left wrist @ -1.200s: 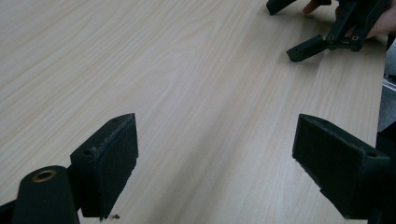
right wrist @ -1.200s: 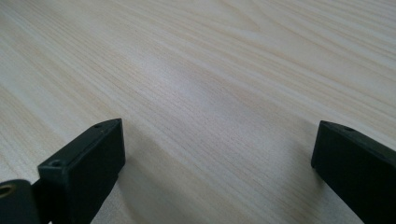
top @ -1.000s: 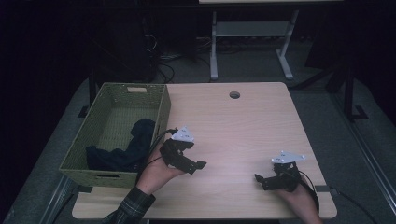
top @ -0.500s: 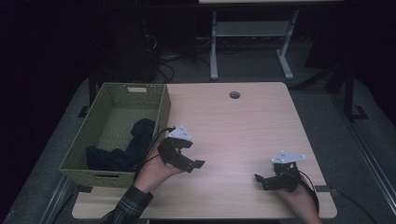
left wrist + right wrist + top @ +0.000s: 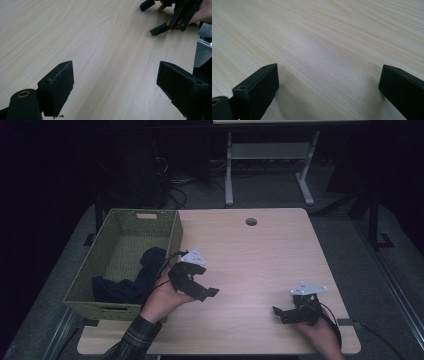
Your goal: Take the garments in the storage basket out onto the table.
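At the left of the high view stands a woven basket (image 5: 172, 232), and the dark cloth (image 5: 131, 281) lies bundled in its lower half, heaped against the near and right-hand walls. Just to the right of it, at lower centre-left of the frame, the left gripper (image 5: 197, 288) is over the pale wooden surface (image 5: 260, 260), its fingers spread wide with nothing between them; the left gripper view confirms this, with bare wood grain between the two black fingers (image 5: 58, 87). The cloth sits to the left of and behind those fingers, on the far side of the basket wall, so the gripper points away from it, toward the middle of the frame. The likely trouble, as I judge it, comes from that wall: a reach back for the cloth at a low angle could knock the rim and push or tip the basket, and a shallow pinch on a loose fold could let the soft fabric slip or snag on the weave as it is lifted out. The cable trailing from the gripper also runs close to the rim and could catch there. At the lower right of the high view, the right gripper (image 5: 286, 314) rests near the front edge, well apart from the cloth, its fingers (image 5: 259, 85) likewise wide apart over bare wood.
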